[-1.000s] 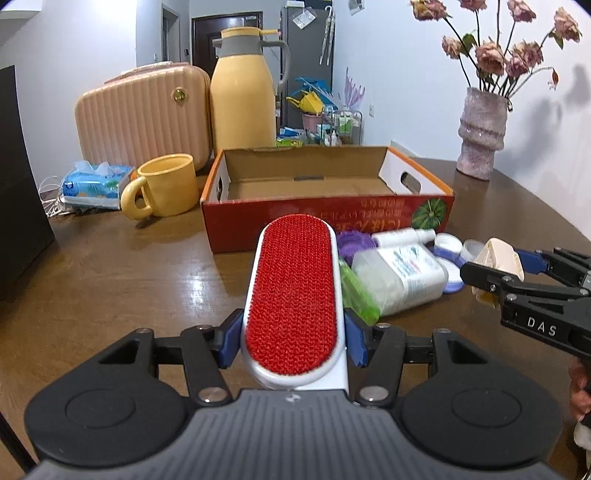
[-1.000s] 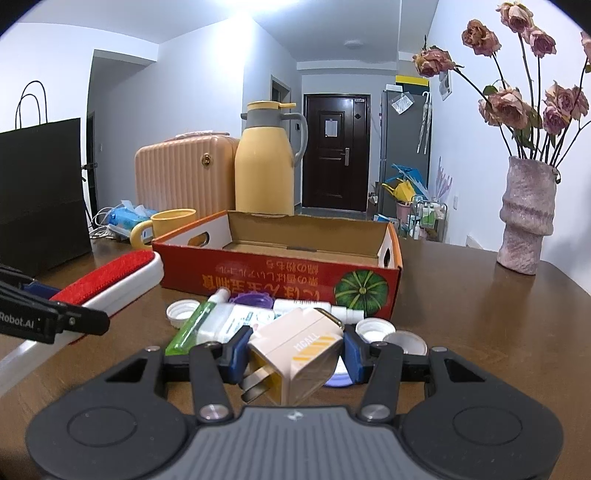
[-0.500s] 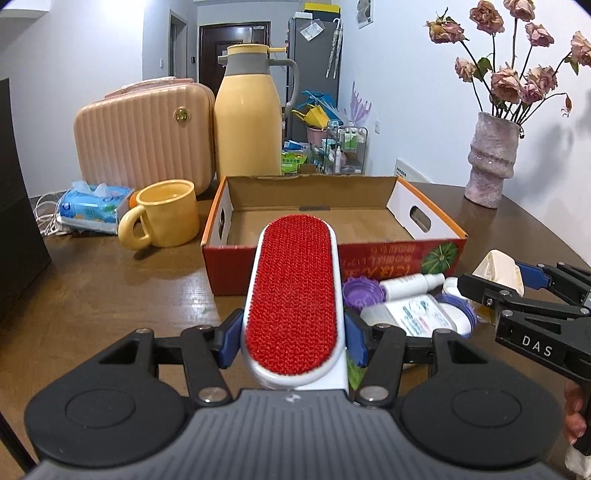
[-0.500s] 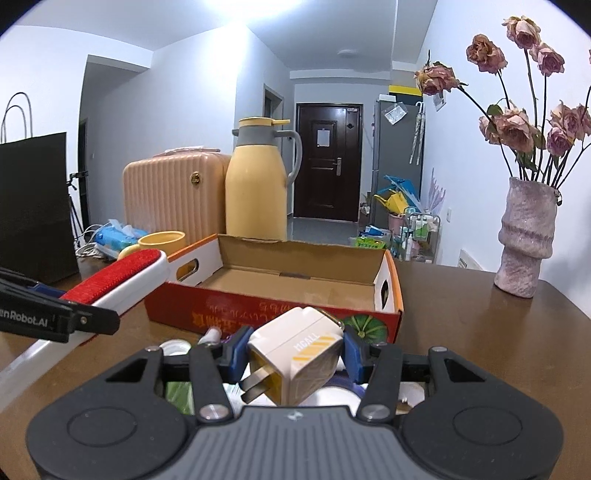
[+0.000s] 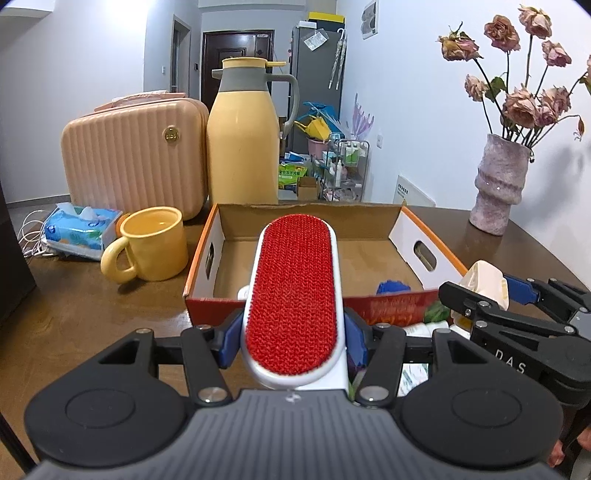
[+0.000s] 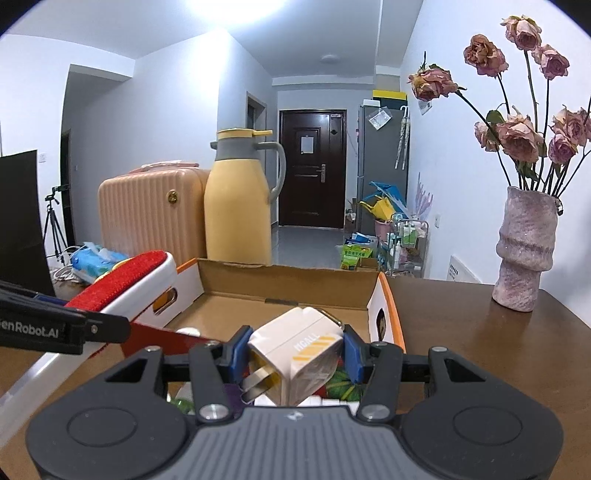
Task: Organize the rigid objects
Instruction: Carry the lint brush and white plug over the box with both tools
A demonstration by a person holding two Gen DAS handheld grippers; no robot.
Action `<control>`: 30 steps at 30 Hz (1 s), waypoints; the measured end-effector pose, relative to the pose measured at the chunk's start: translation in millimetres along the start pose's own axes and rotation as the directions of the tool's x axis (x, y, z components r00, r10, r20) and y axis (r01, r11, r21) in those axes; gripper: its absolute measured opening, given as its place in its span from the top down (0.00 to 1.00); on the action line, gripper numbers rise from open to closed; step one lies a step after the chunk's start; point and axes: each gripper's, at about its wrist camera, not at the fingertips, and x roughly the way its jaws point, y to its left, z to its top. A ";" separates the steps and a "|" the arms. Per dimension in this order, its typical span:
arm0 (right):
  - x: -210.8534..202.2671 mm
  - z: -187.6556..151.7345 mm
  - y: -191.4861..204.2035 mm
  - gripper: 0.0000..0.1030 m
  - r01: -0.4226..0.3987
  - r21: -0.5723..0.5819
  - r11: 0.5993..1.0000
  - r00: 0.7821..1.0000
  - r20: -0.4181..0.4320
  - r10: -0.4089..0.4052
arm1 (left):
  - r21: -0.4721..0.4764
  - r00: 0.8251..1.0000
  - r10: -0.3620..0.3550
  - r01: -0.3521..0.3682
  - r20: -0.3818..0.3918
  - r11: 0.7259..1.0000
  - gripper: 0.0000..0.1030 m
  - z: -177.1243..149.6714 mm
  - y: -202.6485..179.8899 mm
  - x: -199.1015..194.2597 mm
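Both grippers have lifted toward the cardboard box [image 5: 424, 236] at twelve o'clock. The left gripper [image 5: 291, 339] clamps a red lint brush [image 5: 293, 291]; the right gripper [image 6: 293, 360], at three o'clock, pinches a white charger plug [image 6: 295, 350], both seemingly carried over for dropping in

White walls [image 6: 177, 110] flank a hallway ending in a dark door [image 6: 312, 170]; a ceiling light [image 6: 225, 11] glares overhead.
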 end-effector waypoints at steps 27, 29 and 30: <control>75.6 34.4 -18.1 0.52 0.058 0.067 0.996 0.998 0.002 -0.058 | -0.082 1.000 0.018 -0.019 -0.009 0.996 0.45 51.1 9.6 78.9; 82.3 37.1 -19.6 0.52 0.057 0.071 0.996 0.998 -0.003 -0.057 | -0.081 1.000 0.020 -0.020 -0.011 0.996 0.45 53.2 9.1 84.3; 85.5 38.2 -20.2 0.52 0.056 0.073 0.996 0.998 -0.005 -0.056 | -0.081 1.000 0.022 -0.022 -0.011 0.996 0.45 54.4 9.2 87.3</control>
